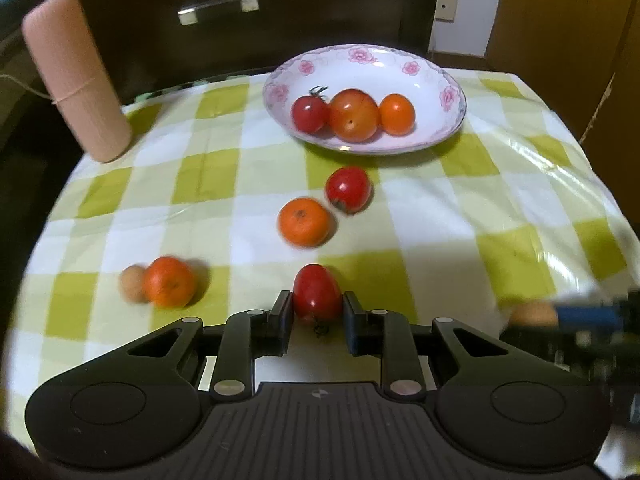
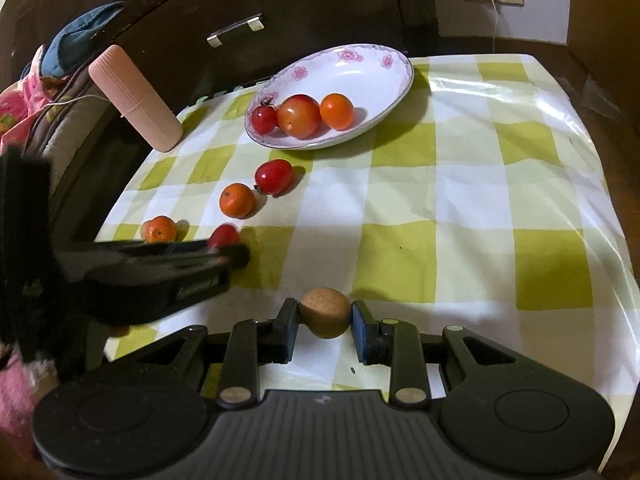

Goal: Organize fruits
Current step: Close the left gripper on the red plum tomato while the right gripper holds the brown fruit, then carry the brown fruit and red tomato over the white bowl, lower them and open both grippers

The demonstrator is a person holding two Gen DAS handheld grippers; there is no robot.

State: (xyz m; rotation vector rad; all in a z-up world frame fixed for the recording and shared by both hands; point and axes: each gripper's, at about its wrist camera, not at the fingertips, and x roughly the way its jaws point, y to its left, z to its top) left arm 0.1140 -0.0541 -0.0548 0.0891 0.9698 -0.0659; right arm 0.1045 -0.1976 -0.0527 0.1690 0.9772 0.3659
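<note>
My left gripper (image 1: 317, 300) is shut on a red tomato (image 1: 316, 290) just above the checked cloth. In the right wrist view my right gripper (image 2: 325, 307) is shut on a small brown round fruit (image 2: 325, 318). The flowered white plate (image 1: 400, 68) at the back holds a small red tomato (image 1: 309, 114), a large orange-red tomato (image 1: 354, 115) and an orange fruit (image 1: 396, 114). Loose on the cloth lie another red tomato (image 1: 348, 189), a mandarin (image 1: 305, 222), and further left a second mandarin (image 1: 170, 282) touching a brown fruit (image 1: 132, 283).
A pink ribbed cylinder (image 1: 76, 76) stands at the table's back left corner. Behind the table is a dark drawer front with a metal handle (image 1: 218, 8). The green and white cloth (image 1: 500, 200) drapes over the right edge. Bedding lies beyond the left edge (image 2: 24, 92).
</note>
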